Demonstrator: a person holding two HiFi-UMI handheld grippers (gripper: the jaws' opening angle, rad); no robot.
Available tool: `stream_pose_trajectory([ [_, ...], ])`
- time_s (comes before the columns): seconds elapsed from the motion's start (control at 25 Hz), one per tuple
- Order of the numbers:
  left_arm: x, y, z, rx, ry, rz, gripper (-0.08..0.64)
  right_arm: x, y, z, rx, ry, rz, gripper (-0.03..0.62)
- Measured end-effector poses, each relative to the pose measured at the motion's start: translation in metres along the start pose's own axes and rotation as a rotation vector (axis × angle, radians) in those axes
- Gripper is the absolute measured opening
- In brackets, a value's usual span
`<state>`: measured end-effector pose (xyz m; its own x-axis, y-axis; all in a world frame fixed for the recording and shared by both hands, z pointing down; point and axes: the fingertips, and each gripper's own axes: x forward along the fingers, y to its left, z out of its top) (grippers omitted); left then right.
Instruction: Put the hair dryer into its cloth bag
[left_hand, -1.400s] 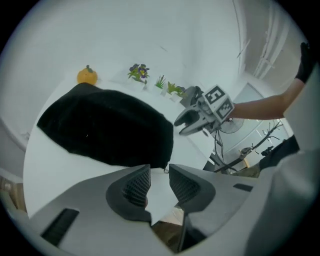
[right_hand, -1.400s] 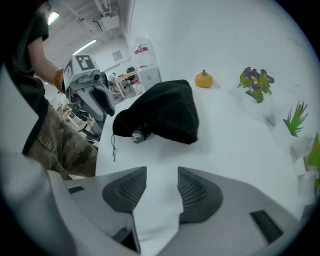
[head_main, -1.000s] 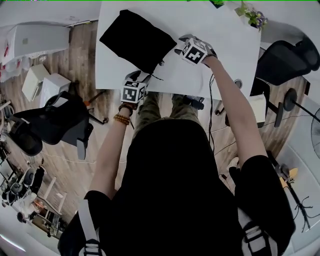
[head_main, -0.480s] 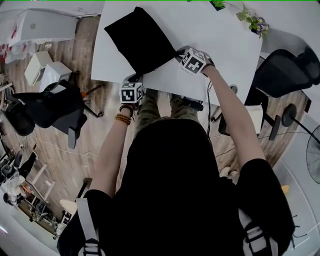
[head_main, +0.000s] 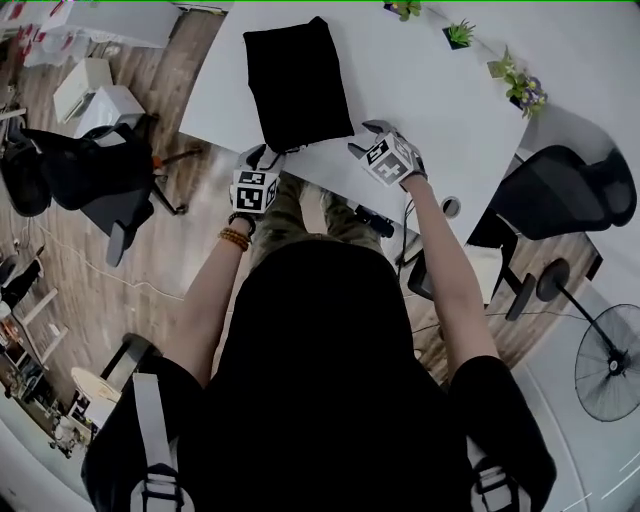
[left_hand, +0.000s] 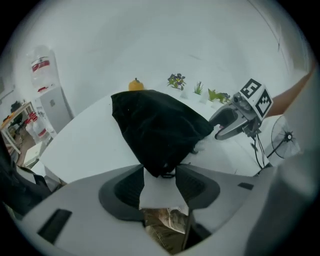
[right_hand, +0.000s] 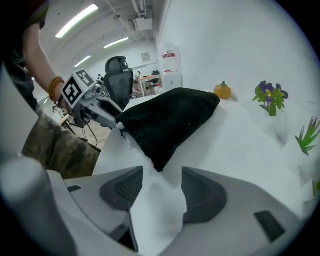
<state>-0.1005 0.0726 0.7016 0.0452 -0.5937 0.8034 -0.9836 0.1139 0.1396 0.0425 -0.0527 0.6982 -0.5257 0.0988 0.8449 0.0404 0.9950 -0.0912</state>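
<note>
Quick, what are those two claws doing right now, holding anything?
Left claw: open, jaws just opened; a corner of the cloth bag sits at their tips, ungripped.
Right claw: open, jaws just opened; nothing held, bag's corner just ahead.

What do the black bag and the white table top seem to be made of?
The black bag looks like soft matte cloth, probably woven: it slumps and bulges unevenly, with no shine. The table has a hard, smooth white top, possibly laminate or painted board: flat and uniform.
</note>
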Motion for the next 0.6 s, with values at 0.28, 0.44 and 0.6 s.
stream_pose_trajectory([
  [0.28,0.012,0.006,0.026,-0.043,-0.039,0.041,0.076,0.002,-0.008,0.034,0.191,-0.147,0.022,0.067],
  [0.44,0.003,-0.011,0.004,0.036,-0.014,-0.011,0.048,0.001,0.008,0.017,0.134,-0.119,0.019,0.053],
  [0.6,0.001,-0.031,-0.012,0.023,0.008,-0.023,0.045,0.003,0.027,-0.005,0.058,-0.038,0.057,0.049],
])
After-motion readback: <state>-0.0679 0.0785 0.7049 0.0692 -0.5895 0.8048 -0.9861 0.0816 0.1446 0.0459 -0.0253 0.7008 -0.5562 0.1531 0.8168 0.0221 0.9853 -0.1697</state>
